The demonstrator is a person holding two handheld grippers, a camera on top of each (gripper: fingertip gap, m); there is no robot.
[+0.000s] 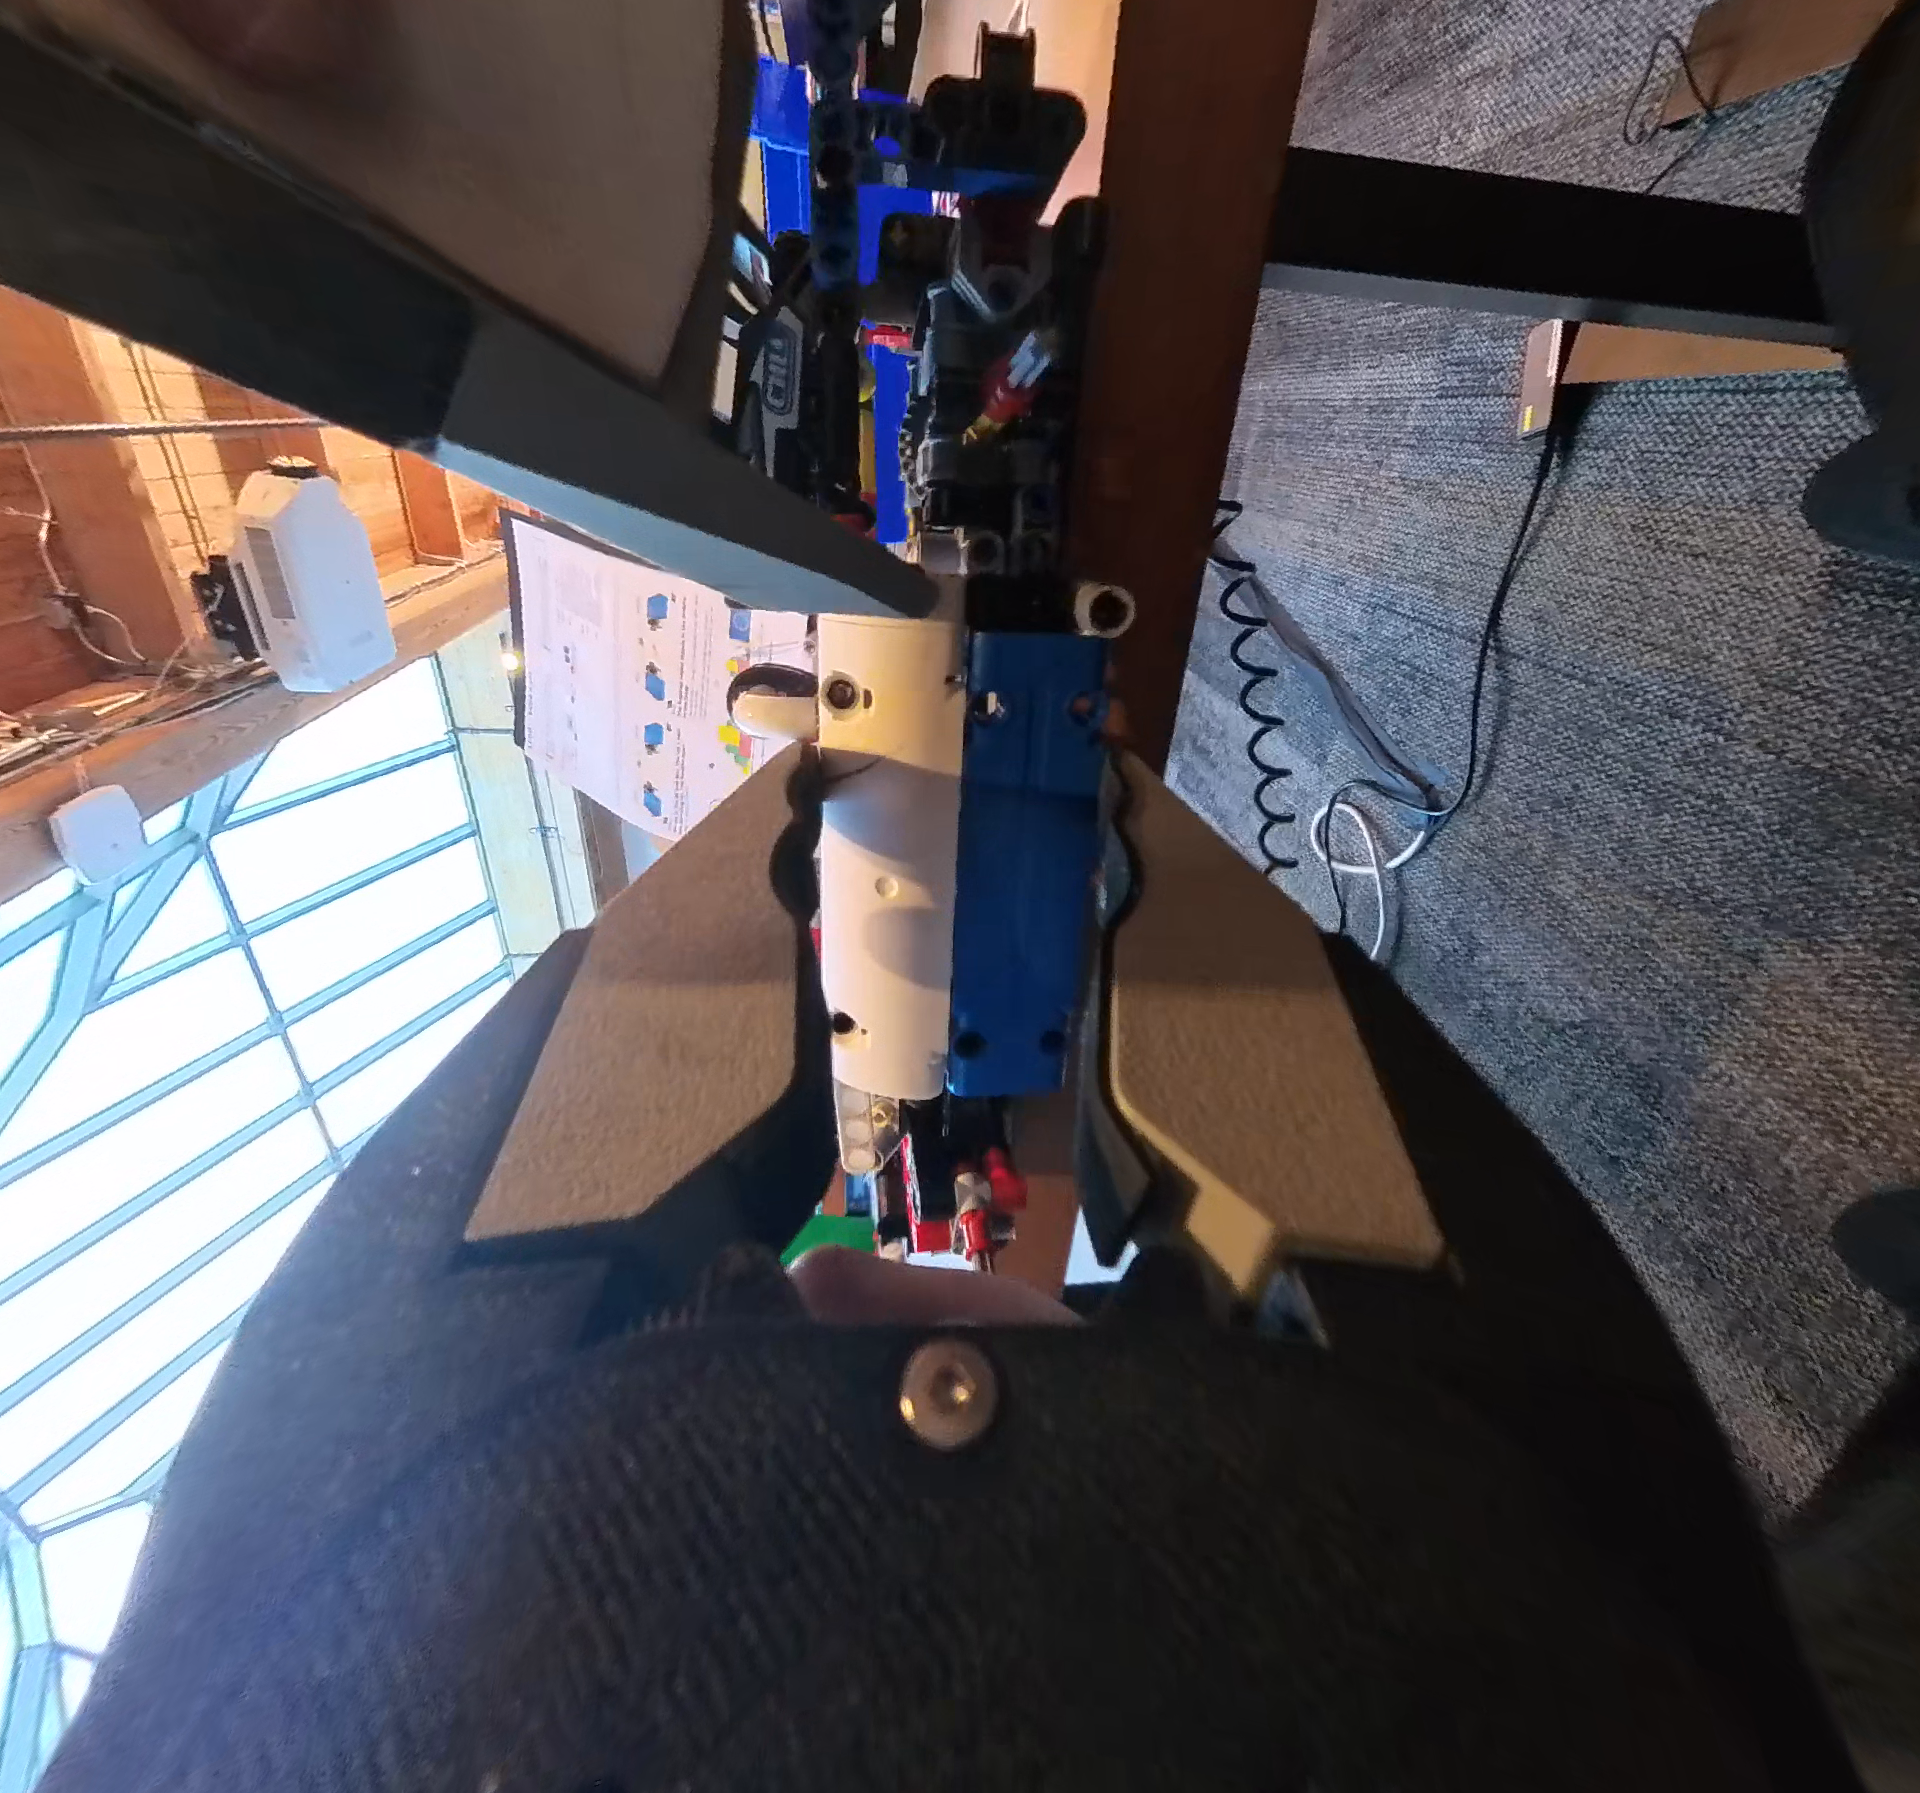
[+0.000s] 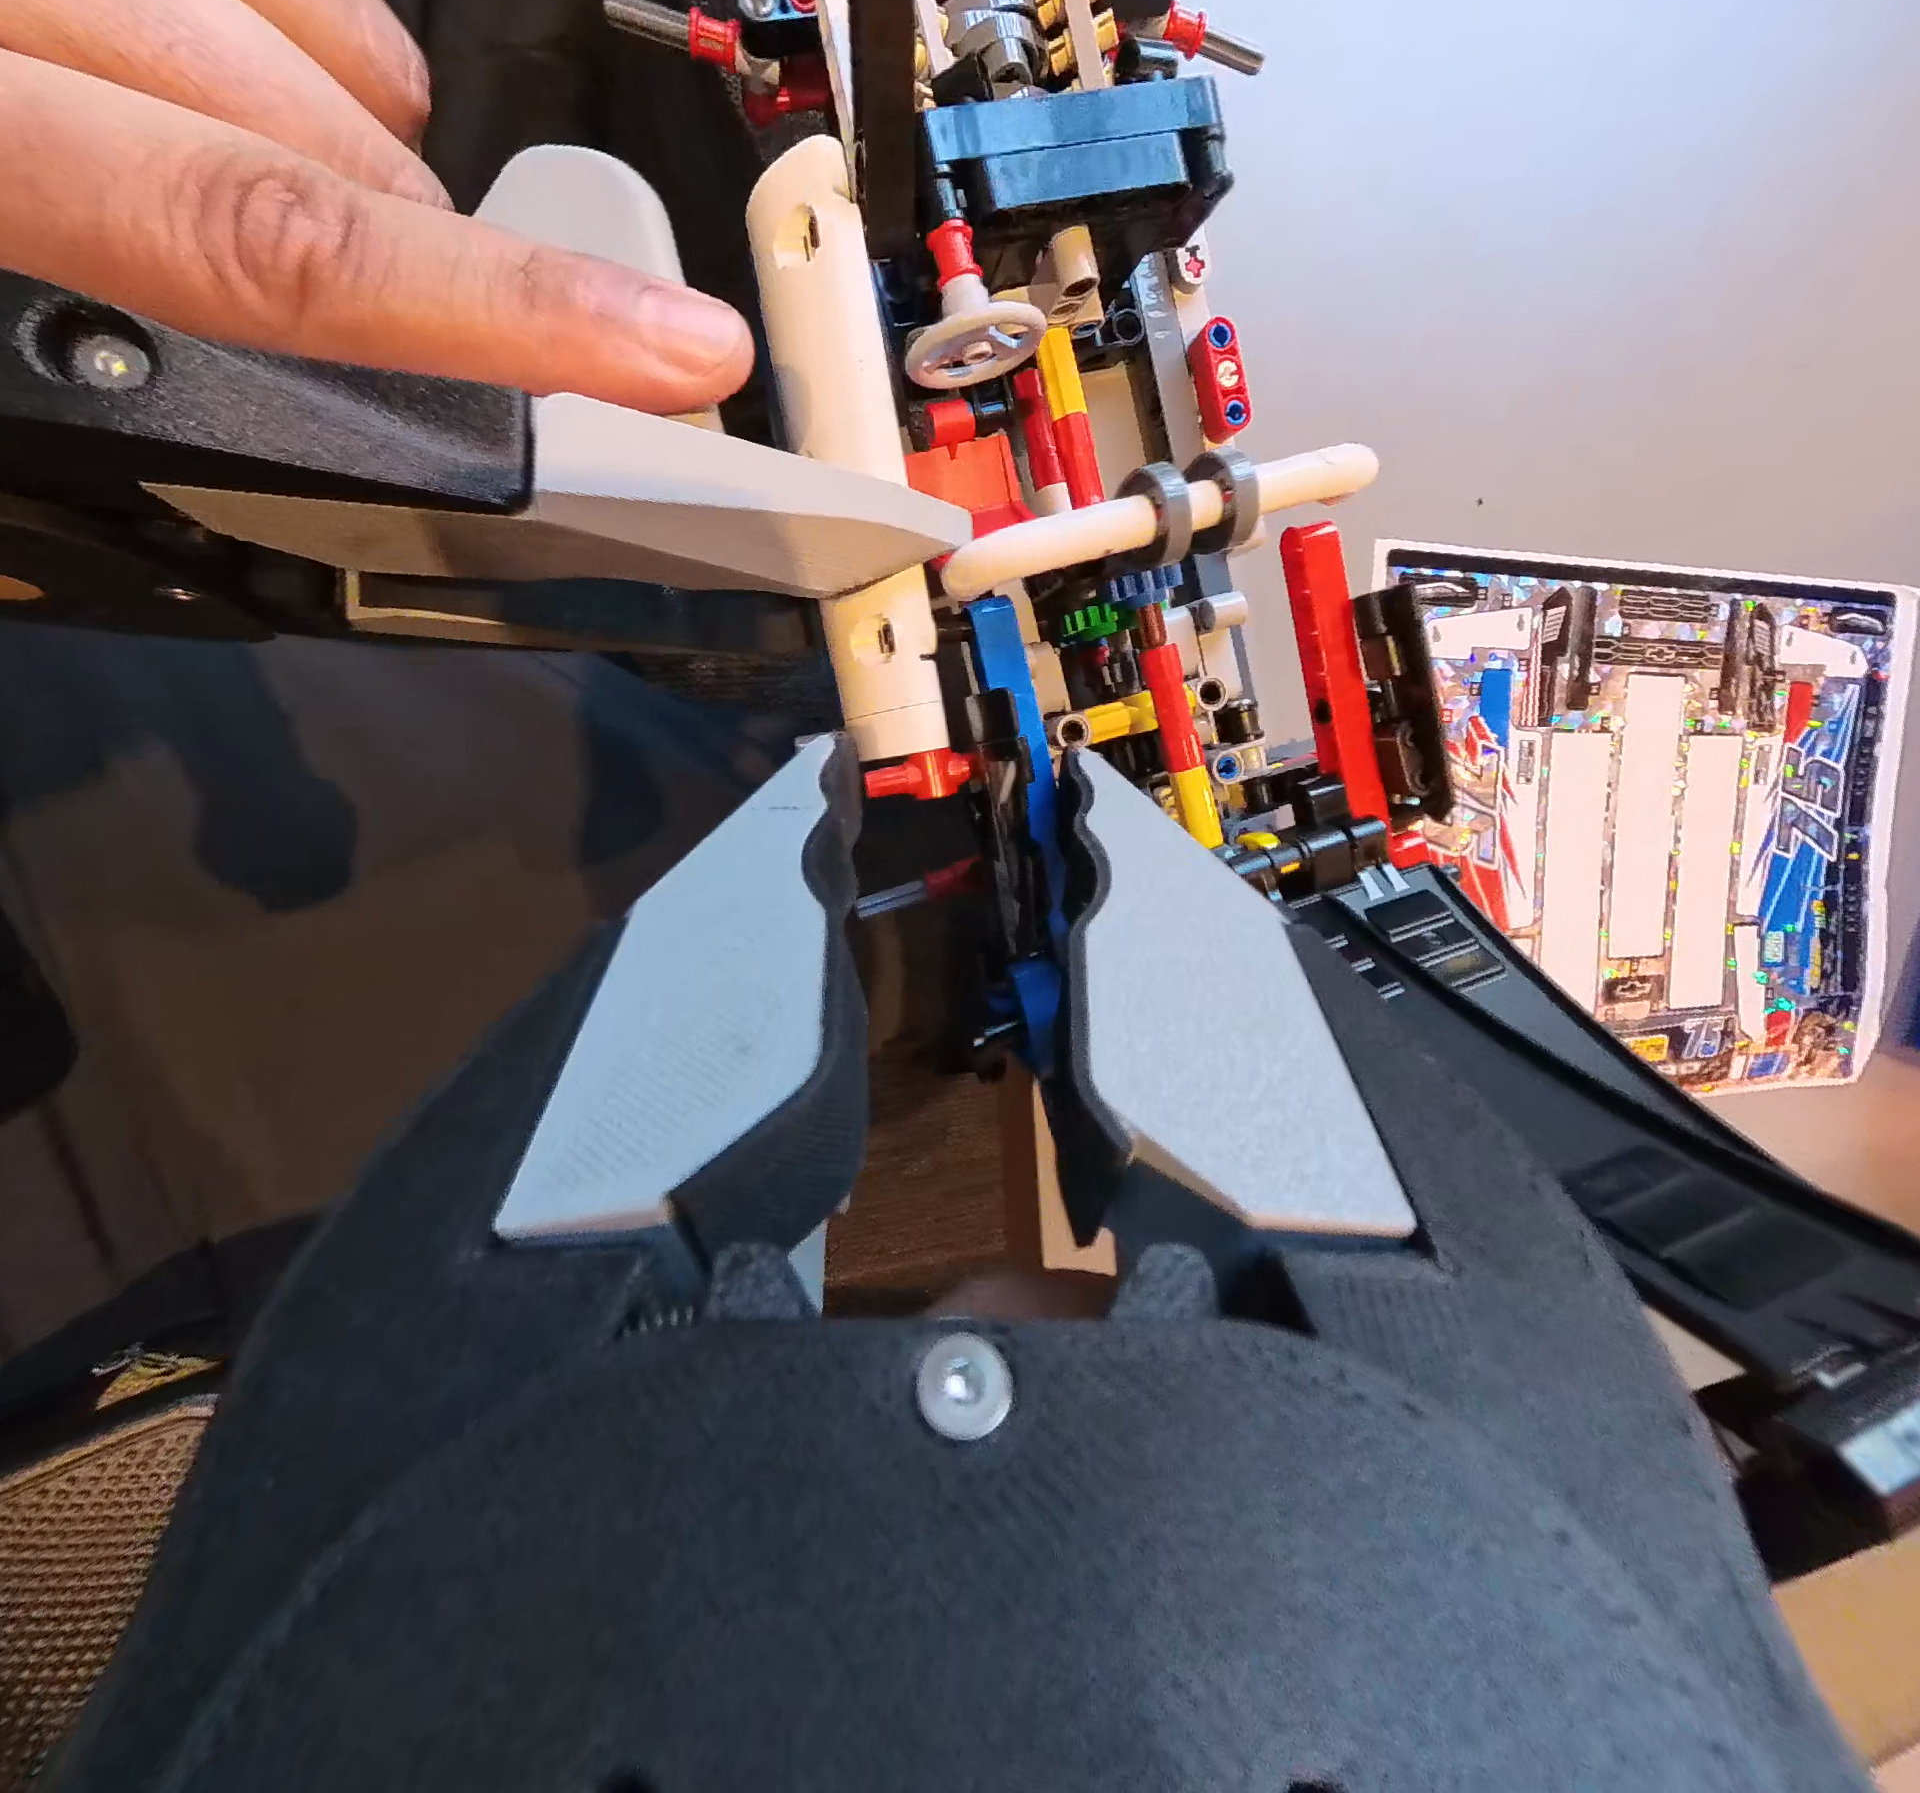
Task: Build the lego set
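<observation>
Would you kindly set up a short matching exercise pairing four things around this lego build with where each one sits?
Things:
1. steering wheel
2. sticker sheet
3. instruction sheet
4. white panel

Places:
A. lying flat to the right of the model
B. clamped beside a blue panel in the left gripper
C. inside the model, on a red axle
D. standing behind the model, near the window

Pairs: 1-C, 2-A, 3-D, 4-B

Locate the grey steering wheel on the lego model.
In the right wrist view, the steering wheel sits upper centre, right of the white panel, below the black block.
</observation>
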